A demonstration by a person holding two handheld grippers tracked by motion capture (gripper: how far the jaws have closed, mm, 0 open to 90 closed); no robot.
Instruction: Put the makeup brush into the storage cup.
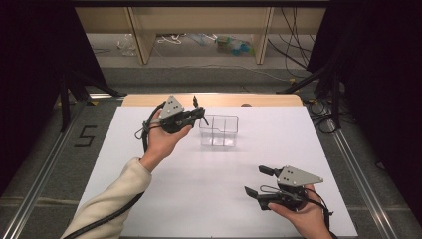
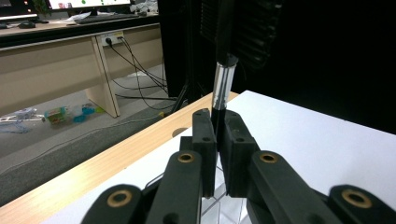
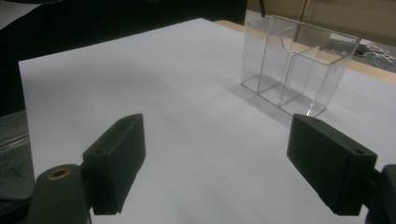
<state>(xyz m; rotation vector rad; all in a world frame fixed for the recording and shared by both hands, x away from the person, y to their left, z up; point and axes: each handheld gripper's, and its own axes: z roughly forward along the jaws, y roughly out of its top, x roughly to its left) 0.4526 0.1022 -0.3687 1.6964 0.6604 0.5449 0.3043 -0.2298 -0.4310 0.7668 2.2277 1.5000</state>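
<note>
White tabletop (image 1: 209,174) | left gripper (image 1: 199,115) clamps pen (image 2: 223,84) upright — just left of clear divided box (image 1: 219,130), near its rim | right gripper (image 1: 259,181) wide open, empty — well apart, near edge

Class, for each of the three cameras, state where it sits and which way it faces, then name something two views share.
High view: above the person's side, looking forward and down at the white table; both forearms, left claw and right claw show.
Left gripper view: rides the left claw, facing past the table edge; jaws pinch a pen.
Right gripper view: rides the open right claw, facing across the table.
Shared: the clear divided box.
</note>
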